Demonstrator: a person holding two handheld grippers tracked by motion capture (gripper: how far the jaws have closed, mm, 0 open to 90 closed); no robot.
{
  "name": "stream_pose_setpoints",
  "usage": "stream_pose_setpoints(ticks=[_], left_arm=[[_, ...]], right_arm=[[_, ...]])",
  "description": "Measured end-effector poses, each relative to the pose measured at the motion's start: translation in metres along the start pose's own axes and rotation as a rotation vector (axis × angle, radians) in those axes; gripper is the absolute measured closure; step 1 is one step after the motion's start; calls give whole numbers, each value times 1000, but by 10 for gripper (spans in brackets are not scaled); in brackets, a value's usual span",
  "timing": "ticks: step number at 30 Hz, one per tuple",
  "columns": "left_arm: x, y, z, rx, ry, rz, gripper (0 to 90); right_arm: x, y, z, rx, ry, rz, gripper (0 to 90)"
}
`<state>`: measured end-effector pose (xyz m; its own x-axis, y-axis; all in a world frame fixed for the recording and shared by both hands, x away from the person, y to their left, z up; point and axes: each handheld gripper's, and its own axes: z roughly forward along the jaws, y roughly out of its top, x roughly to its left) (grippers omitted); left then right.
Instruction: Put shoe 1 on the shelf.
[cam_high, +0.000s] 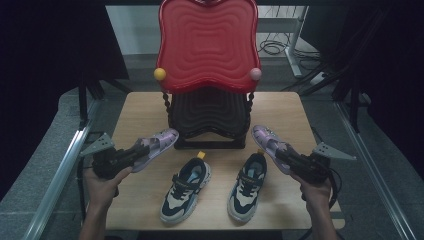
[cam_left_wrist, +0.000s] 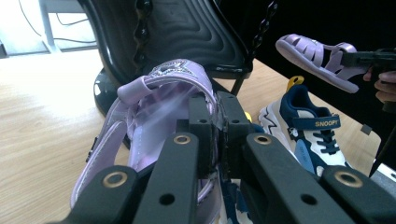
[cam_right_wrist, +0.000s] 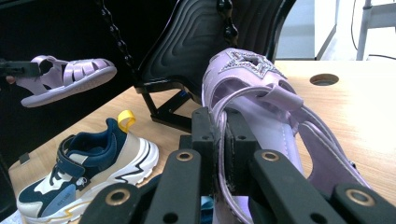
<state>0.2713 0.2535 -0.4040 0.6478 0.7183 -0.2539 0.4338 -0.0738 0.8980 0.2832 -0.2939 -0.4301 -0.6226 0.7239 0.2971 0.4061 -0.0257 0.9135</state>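
So I'm holding one purple sandal in each hand right now. The left sandal is pinched at its side strap by the left hand-held gripper, jaws nearly closed on the thin strap, and it's hanging just off the surface with the toe pointing at the rack. Same deal on the other side: the right hand-held gripper is clamping the right sandal by its strap, toe also aimed at the rack's black lower shelf.

Between them, the two sneakers are sitting side by side on the surface, not touched. The red top shelf is looking bare.

My read: pickup is done, placing isn't. Both sandals are near the rack's front edge but not on any shelf, so I'm guessing the sandals go up first and the sneakers come after.
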Motion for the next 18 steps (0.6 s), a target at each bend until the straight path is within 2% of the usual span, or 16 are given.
stream_pose_setpoints(ticks=[11,18], left_arm=[[-4,11,15,-5,-21,8,862],[-8,20,24,-13,-23,21,861]], right_arm=[[5,7,12,7,43,-2,841],[12,17,24,14,58,-30,841]])
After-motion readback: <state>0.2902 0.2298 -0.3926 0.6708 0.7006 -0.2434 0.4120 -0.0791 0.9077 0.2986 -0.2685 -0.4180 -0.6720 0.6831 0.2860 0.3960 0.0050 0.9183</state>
